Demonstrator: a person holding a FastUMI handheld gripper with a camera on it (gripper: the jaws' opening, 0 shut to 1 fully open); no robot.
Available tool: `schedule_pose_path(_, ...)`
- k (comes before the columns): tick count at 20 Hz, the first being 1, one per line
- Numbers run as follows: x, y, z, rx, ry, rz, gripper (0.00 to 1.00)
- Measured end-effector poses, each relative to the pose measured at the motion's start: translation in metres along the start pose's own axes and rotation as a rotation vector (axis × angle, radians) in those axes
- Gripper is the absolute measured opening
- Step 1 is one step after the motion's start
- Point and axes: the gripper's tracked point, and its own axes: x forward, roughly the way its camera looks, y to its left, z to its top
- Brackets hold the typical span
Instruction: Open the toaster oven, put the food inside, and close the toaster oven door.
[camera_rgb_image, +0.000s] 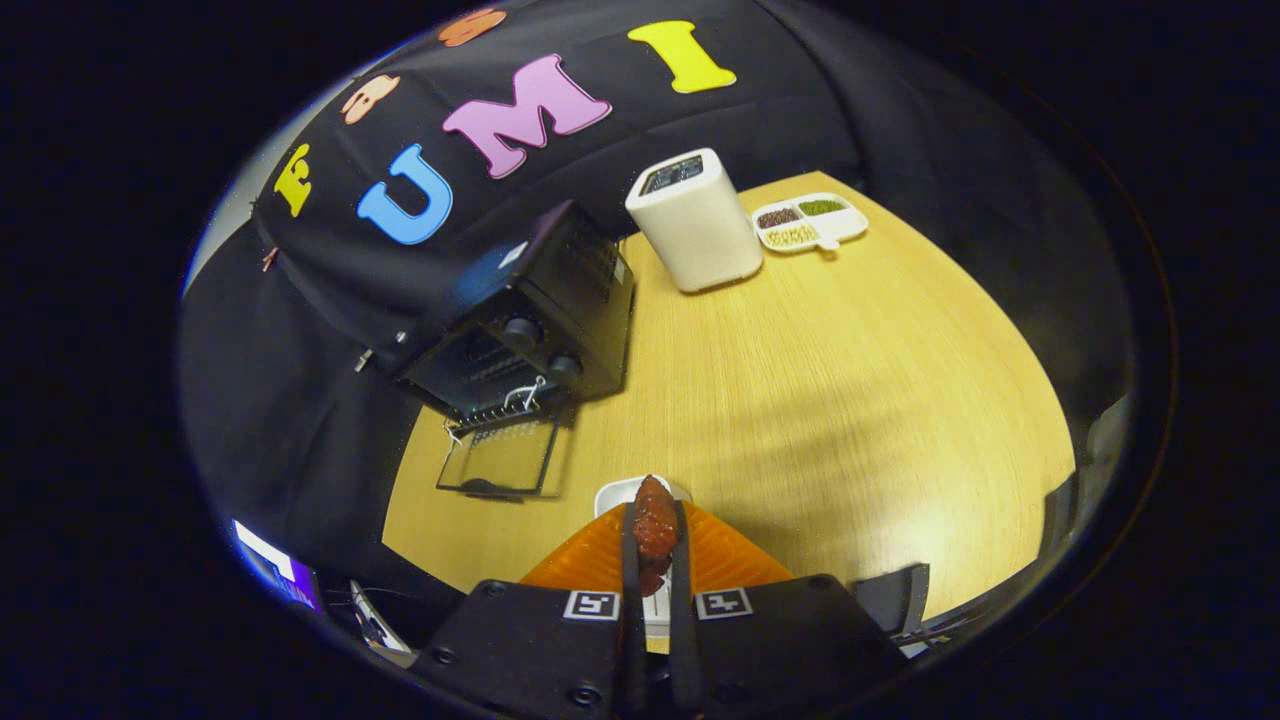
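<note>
Gripping the food (655, 530), a reddish-brown piece, the gripper (654, 545) has both fingers (629, 560) pressed on its sides, so it is clenched on it and holds it up above a white plate (615, 492) that sits on the surface (800, 400) just under the fingertips. Lifted like this, the piece looks clear of the plate, likely so it can travel without dragging. Well ahead and off to the left stands the oven (525, 330), black, with two knobs on its front. Its glass door (500, 458) is already swung down flat toward the gripper, leaving the mouth open and the wire rack (505, 405) reachable. So the opening step seems done and the carry is in hand; loading and closing remain. Beyond the oven stand a white box (695, 225) and a divided dish (810, 222), well apart from the route. The rack's narrow gap could catch the food on entry.
</note>
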Motion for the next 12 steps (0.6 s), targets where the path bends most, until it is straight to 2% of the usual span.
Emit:
schedule_pose_path(4, -0.024, 0.041, 0.022, -0.004, -0.116, -0.037, 0.13)
schedule_pose_path(6, -0.029, 0.074, 0.023, 0.034, -0.17, -0.041, 0.13)
schedule_pose_path(8, -0.027, 0.109, 0.021, 0.078, -0.223, -0.038, 0.13)
schedule_pose_path(10, -0.019, 0.134, 0.014, 0.102, -0.252, -0.071, 0.13)
schedule_pose_path(12, -0.011, 0.163, 0.022, 0.112, -0.324, -0.058, 0.13)
